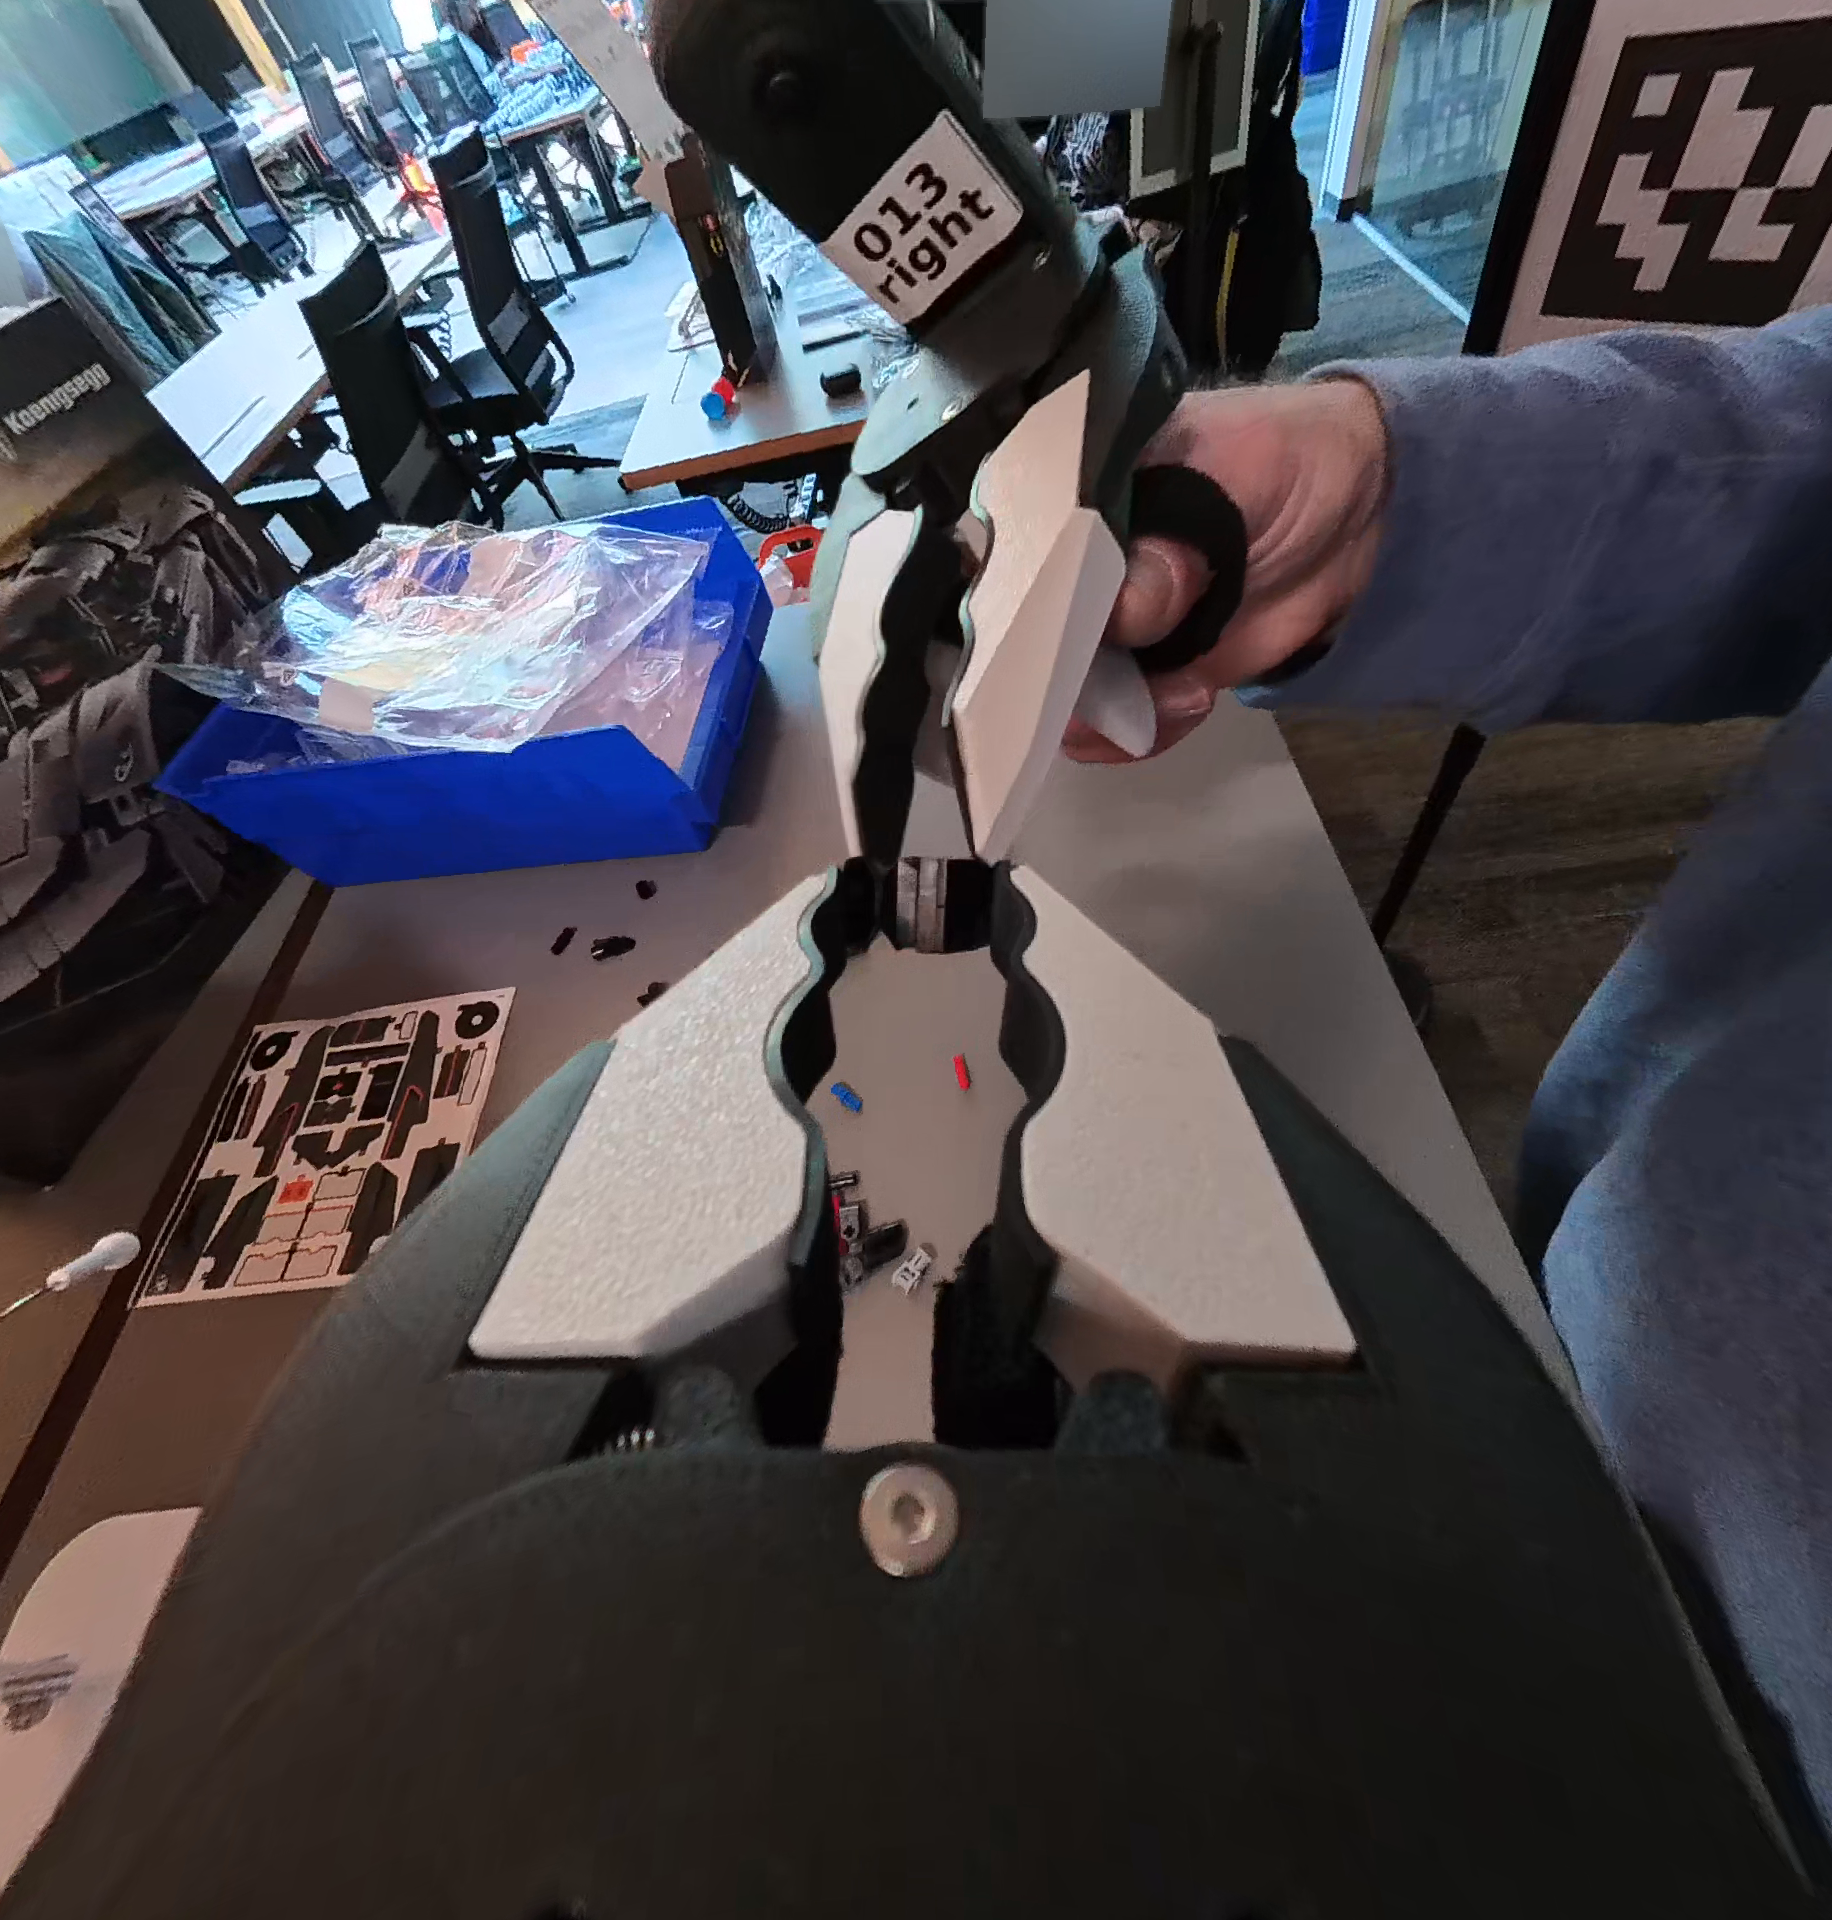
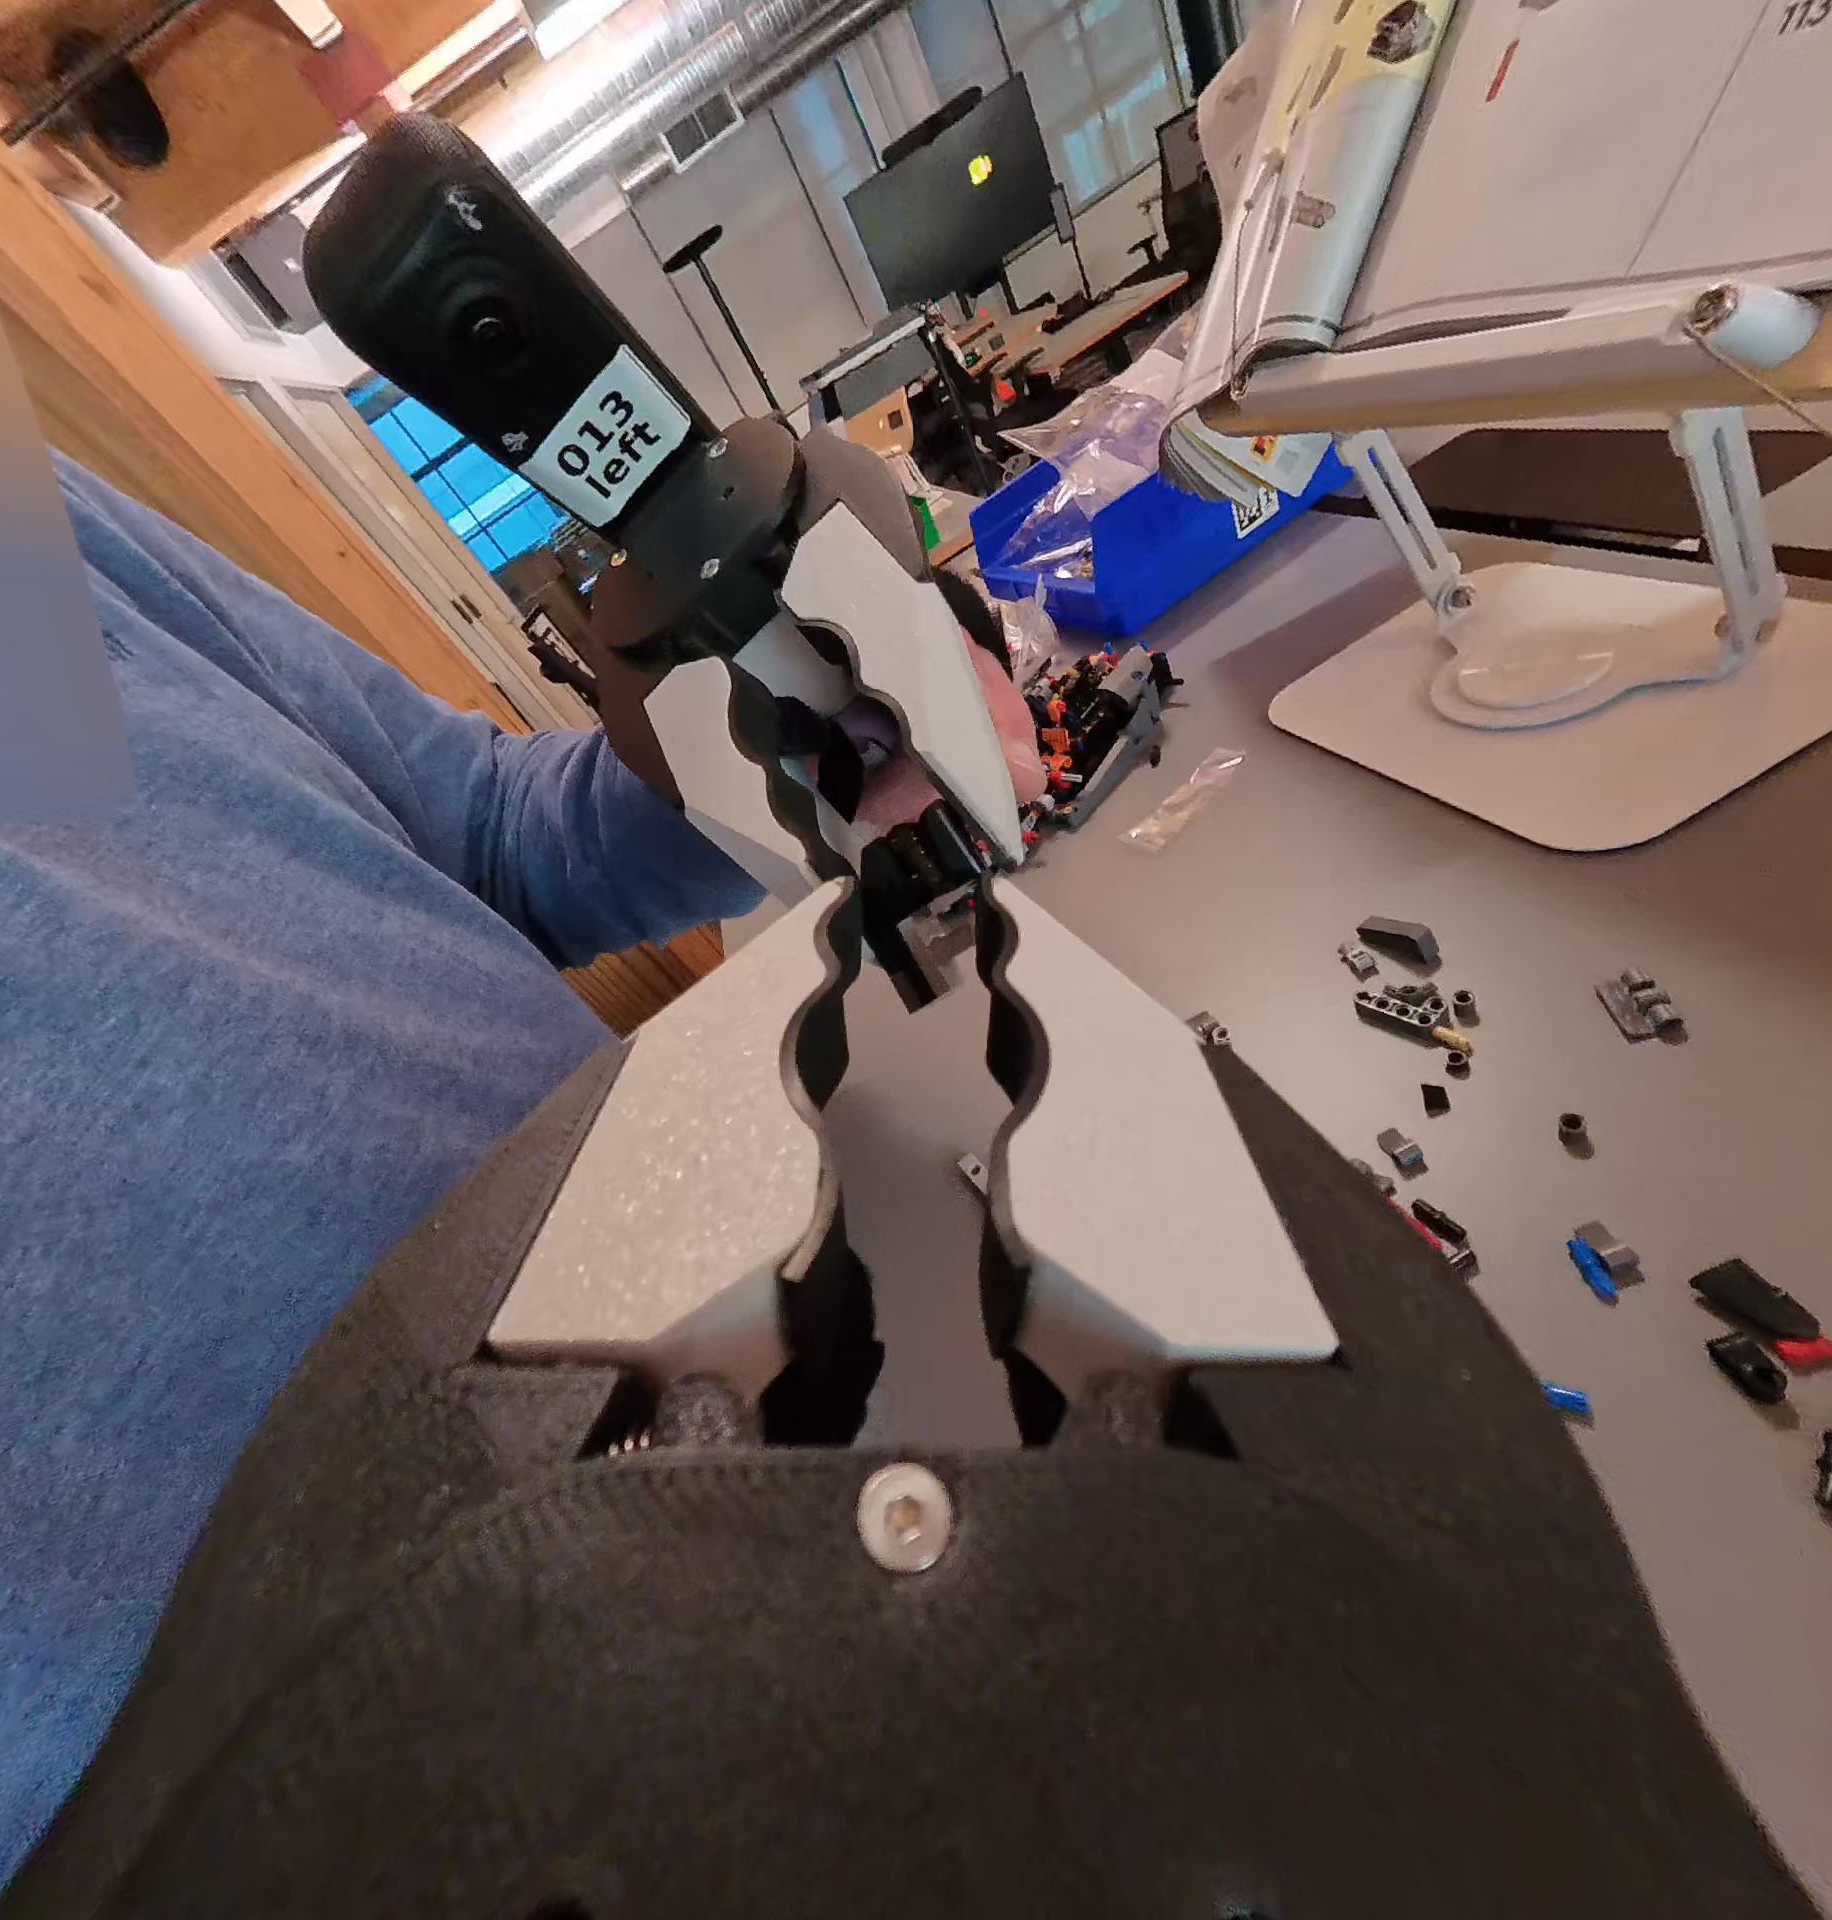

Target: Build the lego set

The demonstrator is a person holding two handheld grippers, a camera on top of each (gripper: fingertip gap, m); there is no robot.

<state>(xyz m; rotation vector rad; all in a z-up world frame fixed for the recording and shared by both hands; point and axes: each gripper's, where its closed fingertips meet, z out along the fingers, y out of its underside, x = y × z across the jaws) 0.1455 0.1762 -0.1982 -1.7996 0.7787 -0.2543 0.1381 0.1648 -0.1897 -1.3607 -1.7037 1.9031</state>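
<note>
We're mid-join: left claw [image 1: 927,904] is clamped on a small grey-black piece [image 1: 922,902], right claw [image 2: 917,914] pinches the black-grey sub-assembly [image 2: 917,925] tip to tip, both held above the table [image 1: 1151,862]. Next move likely needs studs aligned, then a firm squeeze. Loose parts [image 2: 1411,1008] lie right of the right claw. Both claws carry printed labels, and the box [image 1: 50,644] left of the left claw bears a brand.

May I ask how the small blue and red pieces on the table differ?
The blue piece lies left of the red piece. The blue piece lies slanted across the view; the red piece points nearly straight away. Both are tiny, lying loose on the grey table, seen between the left tool's fingers.
</note>
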